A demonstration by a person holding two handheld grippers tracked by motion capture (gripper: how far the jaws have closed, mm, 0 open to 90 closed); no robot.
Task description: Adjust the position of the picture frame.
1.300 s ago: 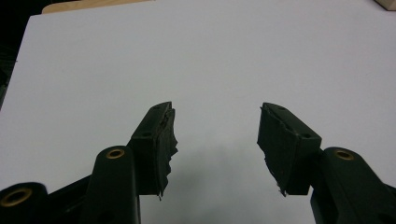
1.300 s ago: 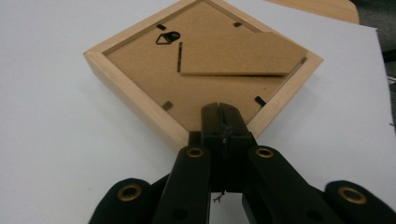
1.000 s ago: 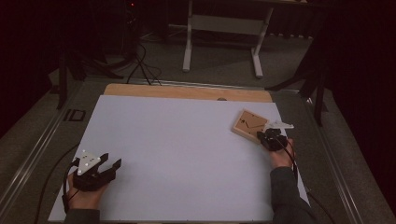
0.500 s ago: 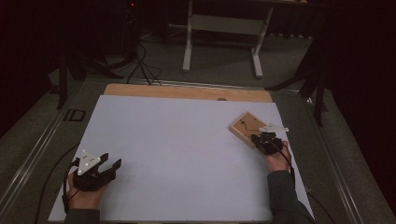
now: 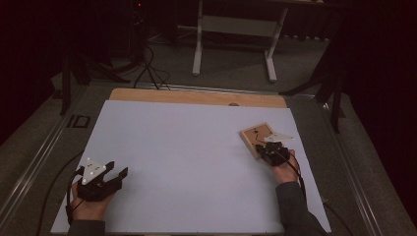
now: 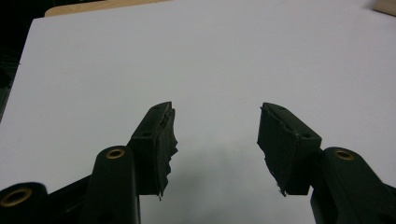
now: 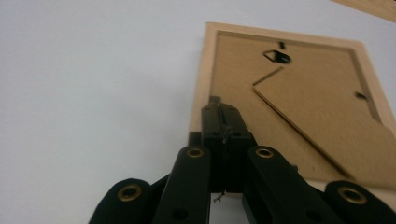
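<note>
Where the white sheet (image 5: 196,162) covers the counter, one flat rectangular wooden picture frame (image 7: 299,93) is laid back-up near its right edge, its brown backing board showing. The right gripper (image 7: 223,116) fingers are pressed shut over the frame's near rim; the left gripper (image 6: 215,135) fingers are spread, empty.

A: what's the work surface? 
B: white sheet (image 5: 196,162) over a wooden board (image 5: 196,96), bare strip of wood along the far edge. 
A: and behind the table? 
B: white stand (image 5: 236,29) on grey floor, black cables (image 5: 147,69) trailing left of it.
</note>
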